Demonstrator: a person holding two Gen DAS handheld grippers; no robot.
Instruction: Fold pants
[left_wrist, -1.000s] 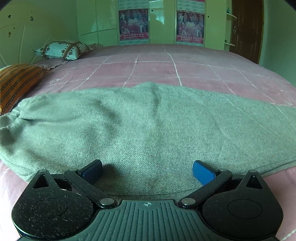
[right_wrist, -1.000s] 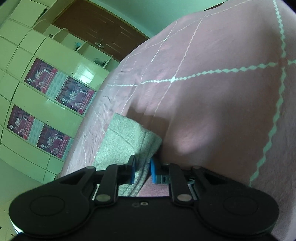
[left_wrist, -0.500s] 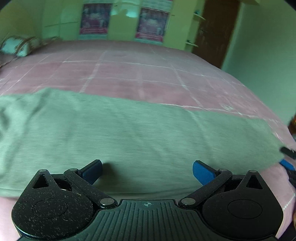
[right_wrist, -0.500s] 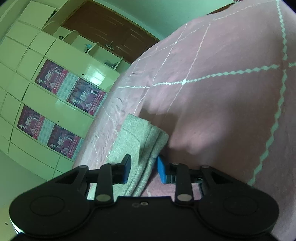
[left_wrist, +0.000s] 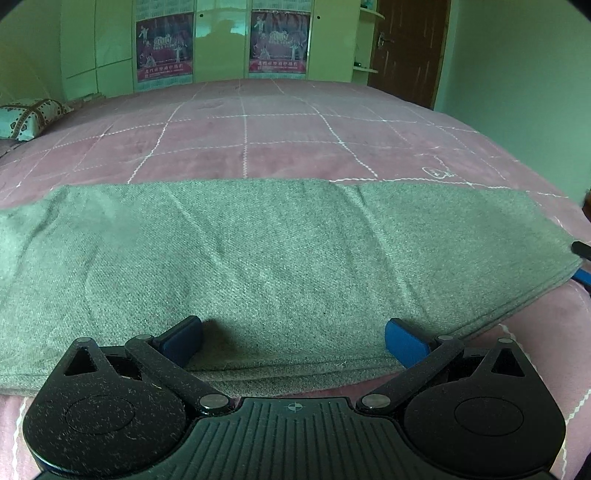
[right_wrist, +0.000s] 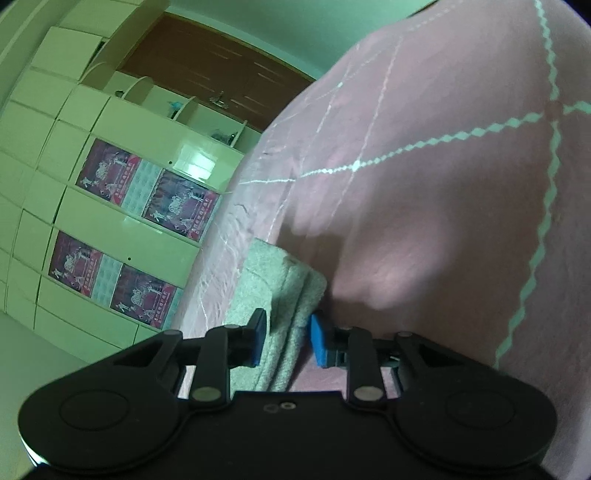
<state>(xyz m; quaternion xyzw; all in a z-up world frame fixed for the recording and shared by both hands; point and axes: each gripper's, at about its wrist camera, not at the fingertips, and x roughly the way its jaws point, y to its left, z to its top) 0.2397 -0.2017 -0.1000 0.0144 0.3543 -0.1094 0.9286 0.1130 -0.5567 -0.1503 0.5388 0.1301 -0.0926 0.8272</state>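
Observation:
Grey-green pants (left_wrist: 280, 258) lie folded lengthwise in a long band across the pink bed (left_wrist: 258, 140). My left gripper (left_wrist: 293, 338) is open, its blue fingers spread wide over the near edge of the pants, holding nothing. My right gripper (right_wrist: 284, 341) is turned on its side at the right end of the pants (right_wrist: 273, 280). Its jaws are partly open, with the layered cloth edge between the blue pads. The right gripper's tip also shows in the left wrist view (left_wrist: 583, 264) at the far right.
A patterned pillow (left_wrist: 29, 116) lies at the bed's far left. Wardrobe doors with posters (left_wrist: 221, 40) stand behind the bed, and a brown door (left_wrist: 410, 48) is at the back right. Pink checked bedspread (right_wrist: 443, 184) extends beyond the pants.
My right gripper has opened from shut on the pants' end to partly open around it. My left gripper's view swung right, then back towards the centre, staying open over the pants.

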